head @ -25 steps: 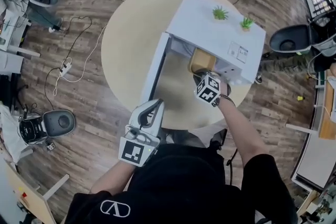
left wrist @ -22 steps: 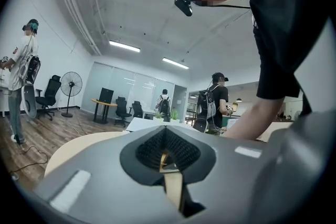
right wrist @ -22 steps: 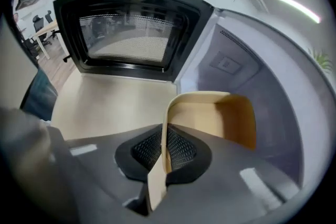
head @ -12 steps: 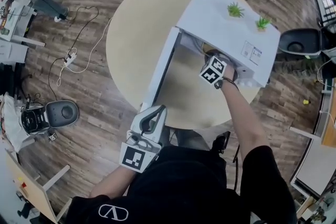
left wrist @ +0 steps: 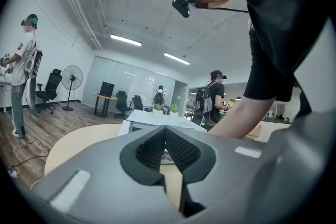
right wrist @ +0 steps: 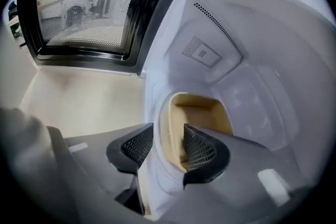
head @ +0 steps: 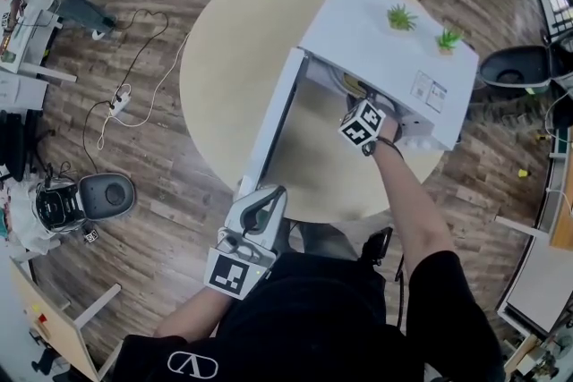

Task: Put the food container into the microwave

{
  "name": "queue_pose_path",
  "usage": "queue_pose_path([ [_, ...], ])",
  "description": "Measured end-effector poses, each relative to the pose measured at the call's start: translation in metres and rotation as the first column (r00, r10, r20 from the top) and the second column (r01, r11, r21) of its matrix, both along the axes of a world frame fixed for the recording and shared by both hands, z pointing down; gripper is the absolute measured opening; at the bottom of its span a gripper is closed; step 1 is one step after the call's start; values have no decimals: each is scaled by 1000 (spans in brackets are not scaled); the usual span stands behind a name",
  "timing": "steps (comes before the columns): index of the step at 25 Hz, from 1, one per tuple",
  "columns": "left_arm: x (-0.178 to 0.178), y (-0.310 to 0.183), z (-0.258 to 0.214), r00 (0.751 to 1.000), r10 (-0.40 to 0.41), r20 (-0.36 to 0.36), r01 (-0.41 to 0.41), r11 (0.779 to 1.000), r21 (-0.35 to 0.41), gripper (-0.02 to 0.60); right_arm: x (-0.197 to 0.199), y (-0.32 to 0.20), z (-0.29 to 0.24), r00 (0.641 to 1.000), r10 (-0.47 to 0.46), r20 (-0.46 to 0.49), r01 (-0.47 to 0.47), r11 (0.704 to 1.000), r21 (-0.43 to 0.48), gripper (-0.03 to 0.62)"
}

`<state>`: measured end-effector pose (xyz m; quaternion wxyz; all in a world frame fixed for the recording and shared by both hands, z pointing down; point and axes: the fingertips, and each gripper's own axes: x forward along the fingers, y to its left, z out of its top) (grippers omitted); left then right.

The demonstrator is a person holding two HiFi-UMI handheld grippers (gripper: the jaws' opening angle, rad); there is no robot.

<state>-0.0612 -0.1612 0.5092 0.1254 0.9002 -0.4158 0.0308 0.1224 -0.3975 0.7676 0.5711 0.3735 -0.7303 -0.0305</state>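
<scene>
The white microwave [head: 385, 40] stands on the round beige table [head: 224, 67] with its door [head: 269, 116] swung wide open. The cream food container [right wrist: 202, 113] rests on the floor of the white cavity. My right gripper [right wrist: 167, 145] reaches into the opening, jaws open; the container's near wall stands between them, one pad [right wrist: 199, 150] inside the rim and the other outside, with a gap to it. In the head view only its marker cube [head: 363, 123] shows. My left gripper [head: 269, 197] hangs by the table's near edge, shut on nothing [left wrist: 165, 131].
Two small green plants [head: 401, 16] [head: 446, 38] sit on the microwave's top. The door window [right wrist: 84, 13] lies to the left of the cavity. A power strip with cables [head: 116, 107] lies on the wood floor, with office chairs [head: 107, 192] around. Other people stand far off.
My right gripper has carried the container from the microwave's mouth deeper into the cavity, and its jaws now stand apart. The left gripper has barely moved.
</scene>
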Motion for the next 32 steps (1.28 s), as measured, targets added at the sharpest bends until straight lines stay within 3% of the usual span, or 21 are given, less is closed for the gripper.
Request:
queue_pose_path([
  [5,2,-4,-3,1000,5,7,-5,1000,8,0,6,23,-18,998,52,25,-54,993,106,170],
  [9,10,-12,-9,1000,20,8,-20,1000,17,0,10,92,-23,996,52,66,-56,997,56,170],
  [12,17,-22,-18,1000,31,-2,-31,999,38,0,9,154,-39,983,82,167,-79,997,-22,170],
  [16,29,-37,-34,998,56,-8,-55,996,73,0,-3,233,-74,919,177,353,-122,978,-172,161],
  [19,46,-45,-50,996,88,-10,-86,990,114,0,-9,266,-118,867,205,453,-131,973,-190,118],
  [22,65,-49,-66,992,128,-13,-124,980,157,0,-9,274,-170,813,207,544,-167,978,-123,77],
  [27,91,-55,-97,985,173,-16,-162,948,274,0,-3,269,-239,758,125,640,-186,982,30,54],
  [32,108,-58,-123,983,183,-16,-170,941,294,0,8,257,-312,595,55,802,-274,952,139,38],
])
